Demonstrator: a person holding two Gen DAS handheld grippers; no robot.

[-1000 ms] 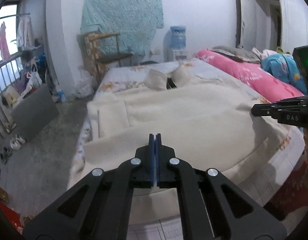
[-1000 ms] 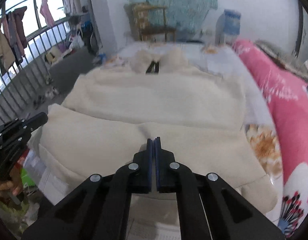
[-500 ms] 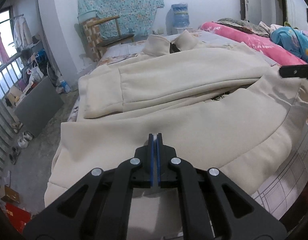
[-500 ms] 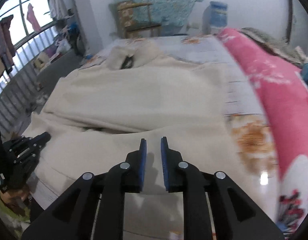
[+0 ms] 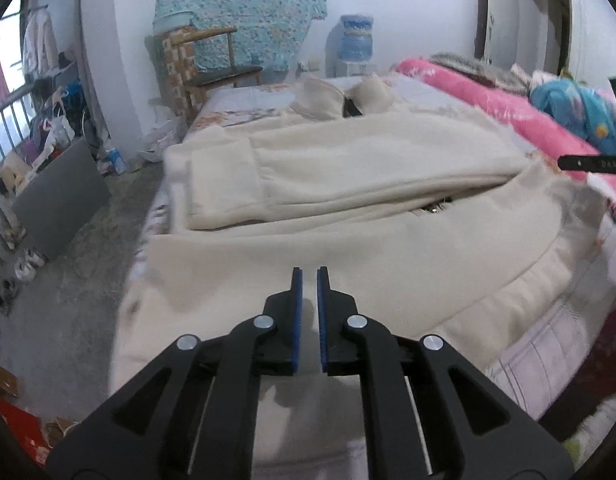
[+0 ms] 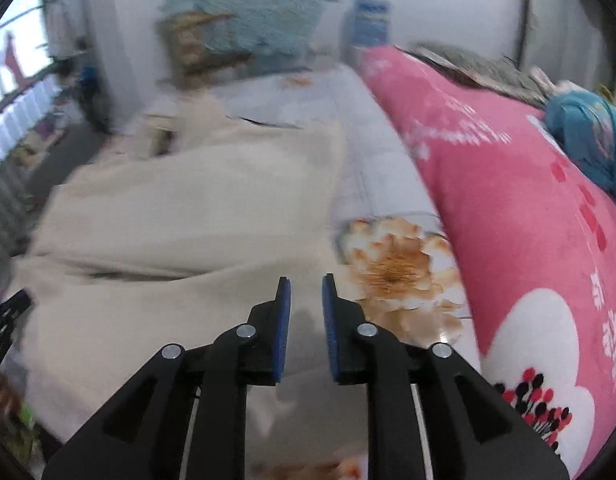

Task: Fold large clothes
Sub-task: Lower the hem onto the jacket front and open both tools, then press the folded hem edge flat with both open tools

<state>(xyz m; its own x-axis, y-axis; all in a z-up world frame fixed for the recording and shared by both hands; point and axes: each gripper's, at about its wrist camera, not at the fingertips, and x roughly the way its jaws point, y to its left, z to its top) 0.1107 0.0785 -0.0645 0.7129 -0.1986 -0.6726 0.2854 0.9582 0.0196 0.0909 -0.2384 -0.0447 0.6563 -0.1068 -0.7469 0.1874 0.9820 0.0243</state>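
A large cream fleece coat lies spread on the bed, collar at the far end and one sleeve folded across the body. It also shows in the right wrist view. My left gripper hovers over the coat's near hem, jaws slightly apart and empty. My right gripper hovers over the coat's right edge beside the flowered sheet, jaws apart and empty. The right gripper's tip shows at the right edge of the left wrist view.
A pink quilt runs along the bed's right side with blue bedding behind it. The flowered bed sheet shows beside the coat. A wooden chair and water dispenser stand at the far wall. Floor clutter lies on the left.
Both grippers have let go of the coat's hem: they were shut a second ago and now stand open. The hem now lies folded further up the bed. The right gripper swung rightward.
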